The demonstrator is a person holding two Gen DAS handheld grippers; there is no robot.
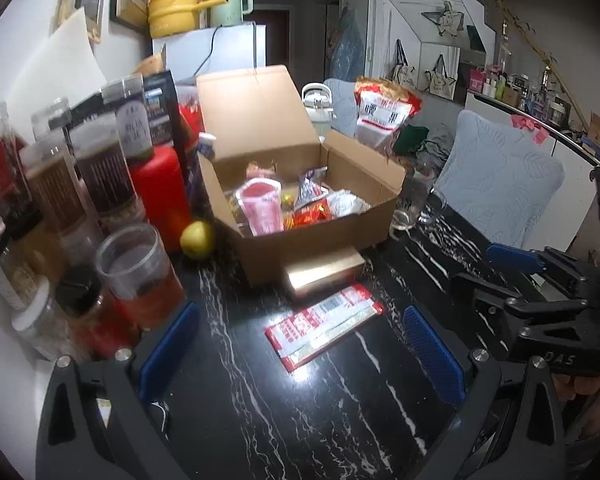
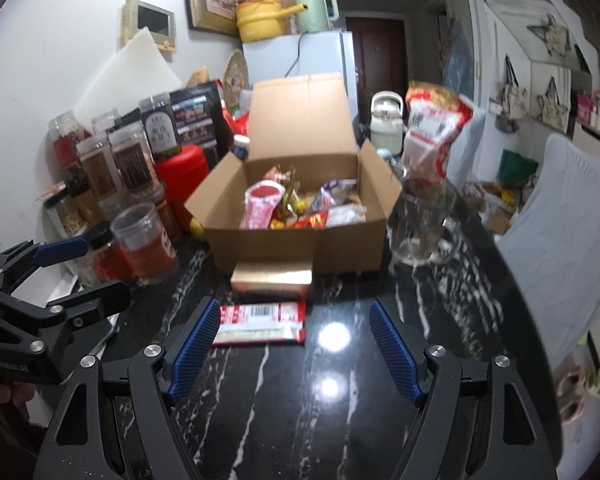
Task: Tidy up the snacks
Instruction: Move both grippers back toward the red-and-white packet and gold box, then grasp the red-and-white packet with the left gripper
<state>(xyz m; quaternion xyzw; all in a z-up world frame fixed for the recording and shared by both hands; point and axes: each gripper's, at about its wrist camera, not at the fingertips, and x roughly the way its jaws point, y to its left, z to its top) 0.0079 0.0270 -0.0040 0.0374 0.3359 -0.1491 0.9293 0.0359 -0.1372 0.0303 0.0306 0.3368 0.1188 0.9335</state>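
Black marble-patterned worktop (image 1: 284,420), cluttered along the left of the frame. Left tongs (image 1: 300,356) spread wide, nothing between the blue pads (image 1: 168,348), pointing down toward a flat red-and-white snack packet (image 1: 324,326) lying on the worktop at lower centre of the left wrist view. Right tongs (image 2: 296,350) also spread, empty; in the right wrist view the same packet sits just beyond the left pad, near the centre, not touched.

Just behind the packet: a small gold box (image 1: 324,276) resting against the front wall of an open cardboard box (image 1: 312,240), frame centre, lid flap standing up. Inside the cardboard box are mixed snack bags, including a pink pouch (image 1: 260,208) on the left side and red and white wrappers beside it.

Left of the box: a yellow-green fruit (image 1: 196,240), a red canister (image 1: 160,192), several clear jars (image 1: 100,172) with dark and tan contents, and a clear plastic tub (image 1: 140,276) with reddish contents in front. Right of the box: a glass mug (image 2: 424,224). Behind it, upper right of centre, a big red-and-white bag (image 1: 384,116) standing upright. Light-blue cushioned chair back (image 1: 500,188) at the right edge of the worktop.
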